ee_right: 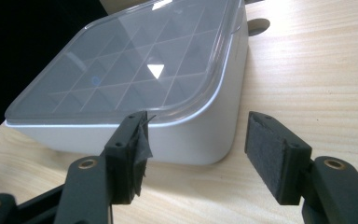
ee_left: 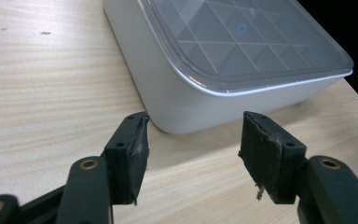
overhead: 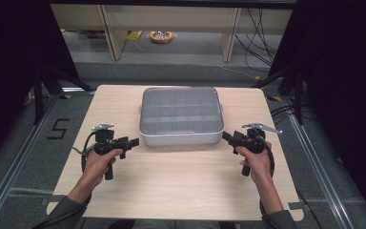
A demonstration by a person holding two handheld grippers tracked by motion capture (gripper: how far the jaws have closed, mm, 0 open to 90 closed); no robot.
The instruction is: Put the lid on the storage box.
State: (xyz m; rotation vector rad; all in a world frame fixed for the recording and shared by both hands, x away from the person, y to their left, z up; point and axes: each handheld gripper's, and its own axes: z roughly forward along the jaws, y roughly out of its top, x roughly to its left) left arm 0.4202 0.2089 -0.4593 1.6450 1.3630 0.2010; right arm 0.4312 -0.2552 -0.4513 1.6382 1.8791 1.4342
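High view: left gripper [overhead: 132,141] w/ jaws spread, nothing between them, aimed at the near left corner of the box [overhead: 180,117], just short of it. Right gripper [overhead: 228,137] likewise spread and empty, near the box's near right corner. Left hand [overhead: 98,161] and right hand [overhead: 256,160] grip the handles, sleeves at the table's near edge. Box is white, divided into compartments under a clear lid [overhead: 180,109], lid on; it sits centred toward the far edge of the wooden table [overhead: 171,186]. Left gripper view: pads [ee_left: 265,156] frayed, box corner just beyond them.
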